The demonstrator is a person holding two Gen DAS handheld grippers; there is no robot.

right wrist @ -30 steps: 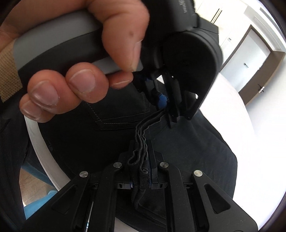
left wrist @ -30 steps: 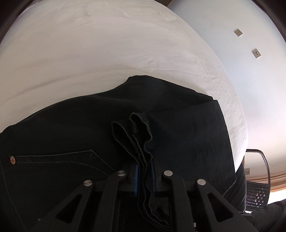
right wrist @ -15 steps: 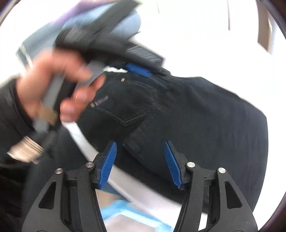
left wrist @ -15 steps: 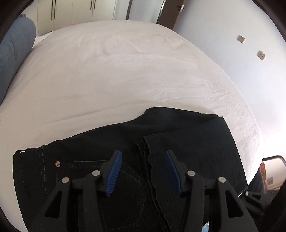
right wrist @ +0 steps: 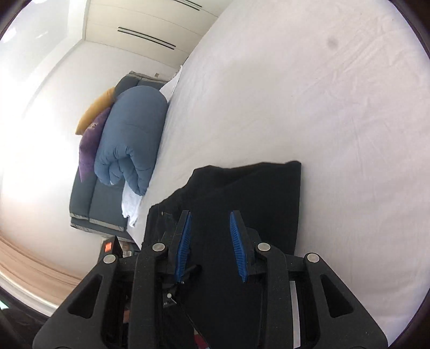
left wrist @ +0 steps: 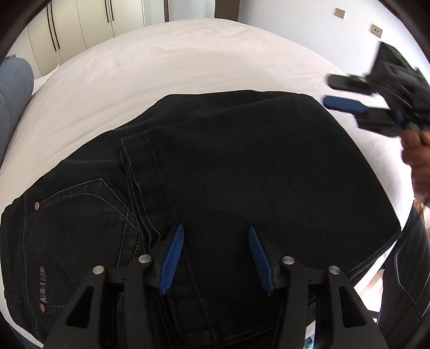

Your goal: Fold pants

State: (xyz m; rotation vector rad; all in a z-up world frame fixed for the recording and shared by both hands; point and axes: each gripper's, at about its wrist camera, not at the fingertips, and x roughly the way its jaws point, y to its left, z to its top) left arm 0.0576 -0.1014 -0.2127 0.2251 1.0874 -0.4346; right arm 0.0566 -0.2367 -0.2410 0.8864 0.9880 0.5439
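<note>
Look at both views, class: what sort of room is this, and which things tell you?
Most likely a bedroom: a wide bed under a white sheet, tall wardrobe doors behind it, and a rolled blue duvet.

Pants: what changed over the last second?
Both let go. The left hand-held gripper and right hand-held gripper, each clamped on the bunched hem a second ago, now stand off the cloth with nothing between their pads; the right one's jaws are closing again. The hem now lies flat across the pants. The pants stayed folded on the bed.

Black left gripper [left wrist: 216, 259], ribbed blue pads [left wrist: 172, 260], silver screws
</note>
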